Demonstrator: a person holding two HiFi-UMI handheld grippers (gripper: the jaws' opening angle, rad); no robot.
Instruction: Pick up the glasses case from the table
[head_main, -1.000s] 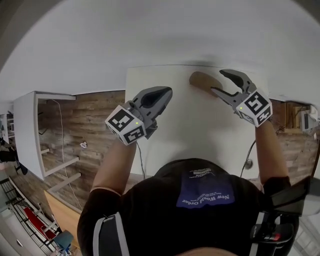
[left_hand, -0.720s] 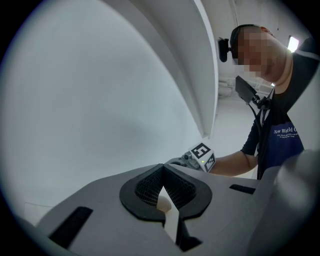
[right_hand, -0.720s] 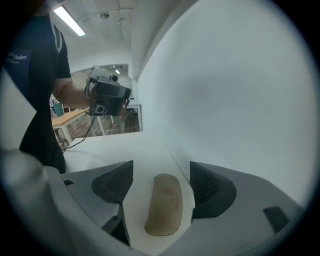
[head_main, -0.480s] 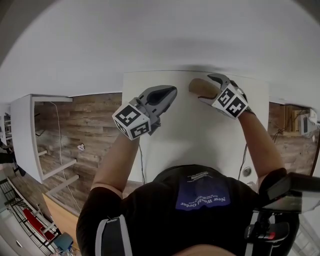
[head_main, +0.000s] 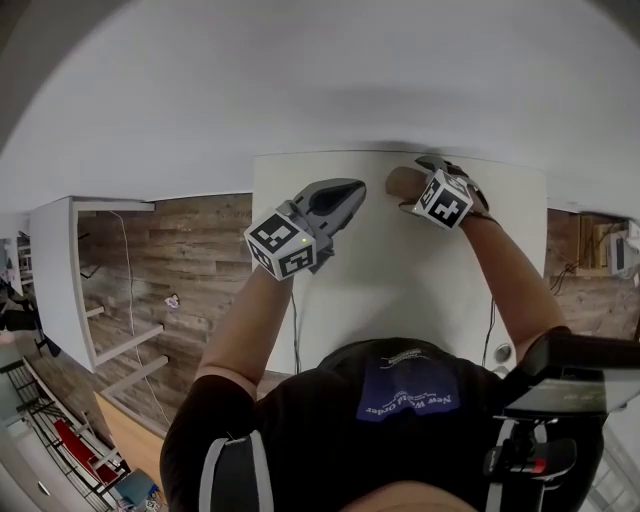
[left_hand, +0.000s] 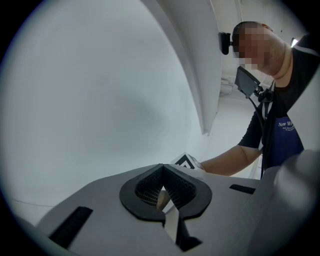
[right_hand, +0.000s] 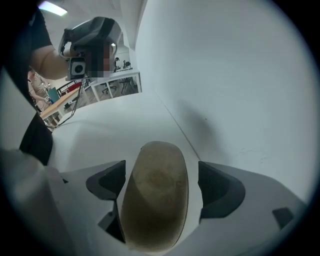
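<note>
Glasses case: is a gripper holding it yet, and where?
Not yet. The right gripper straddles the glasses case, its jaws opening and not pressing it. The left gripper is shut and empty.

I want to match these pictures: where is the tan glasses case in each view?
Head view: glasses case at the far edge of the table, under the right gripper.
Left gripper view: maybe a tan sliver past its shut jaws.
Right gripper view: bottom centre, between the opening jaws.
Shared landmark: right gripper's marker cube.
</note>
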